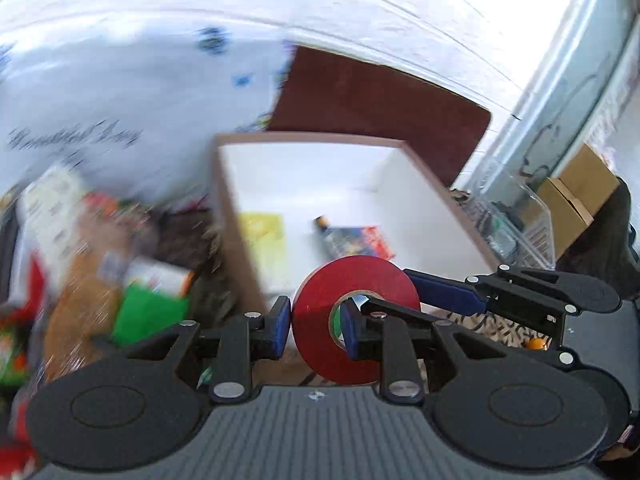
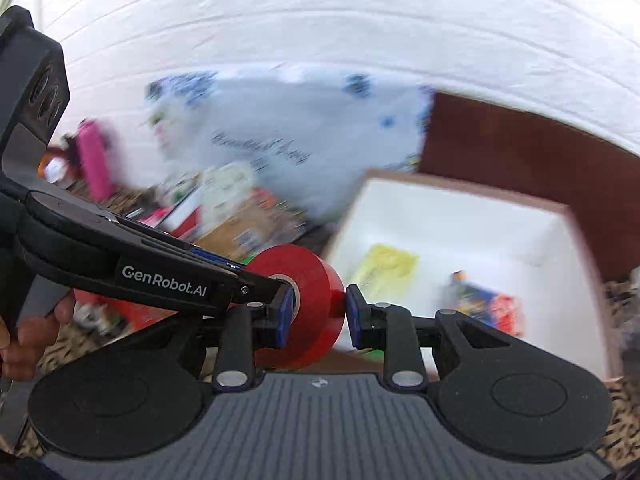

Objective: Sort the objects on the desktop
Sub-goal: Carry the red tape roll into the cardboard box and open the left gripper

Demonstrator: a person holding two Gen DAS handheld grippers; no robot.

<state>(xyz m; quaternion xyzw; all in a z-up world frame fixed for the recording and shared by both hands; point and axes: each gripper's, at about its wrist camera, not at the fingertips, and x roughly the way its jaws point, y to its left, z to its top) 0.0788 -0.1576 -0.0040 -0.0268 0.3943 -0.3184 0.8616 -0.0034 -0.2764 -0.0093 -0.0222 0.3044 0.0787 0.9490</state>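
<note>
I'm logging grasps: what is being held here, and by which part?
A red tape roll. The left gripper pinches its wall, one finger inside the core; the right gripper clamps across its two flat faces.

Both grippers converge on one red tape roll [image 1: 356, 320]. The left gripper [image 1: 316, 330] clamps the ring's wall, one blue-padded finger [image 1: 280, 328] outside and the other through the core. The right gripper [image 2: 314, 314] pinches the roll's flat faces, angled in from the left gripper's right side. A hand [image 2: 28, 336] grips the left gripper's handle.
</note>
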